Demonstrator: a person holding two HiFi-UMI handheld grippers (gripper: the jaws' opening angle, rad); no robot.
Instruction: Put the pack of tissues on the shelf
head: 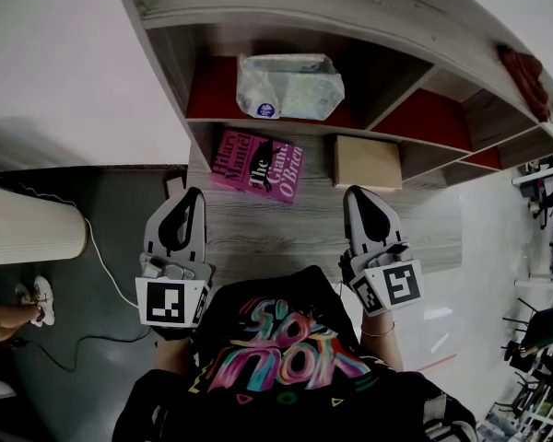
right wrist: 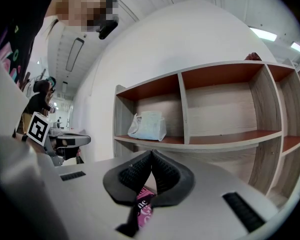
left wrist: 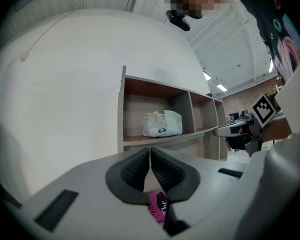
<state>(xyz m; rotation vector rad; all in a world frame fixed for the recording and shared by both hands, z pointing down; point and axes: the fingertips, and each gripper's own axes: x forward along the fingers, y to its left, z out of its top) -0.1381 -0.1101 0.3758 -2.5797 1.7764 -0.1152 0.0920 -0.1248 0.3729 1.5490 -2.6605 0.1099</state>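
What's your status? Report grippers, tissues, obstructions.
Left gripper shut, empty. Right gripper shut, empty. Tissues on the shelf, leftmost compartment. Book and box on table, not blocking.

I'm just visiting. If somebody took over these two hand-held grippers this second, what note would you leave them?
Left gripper: shut, empty, above the desk.
Right gripper: the same.
Pack of tissues: in the shelf's left compartment, neither gripper touching it.
Done: tissues are on the shelf.
Left: seemingly nothing; the pink book and cardboard box on the desk aren't in the task.
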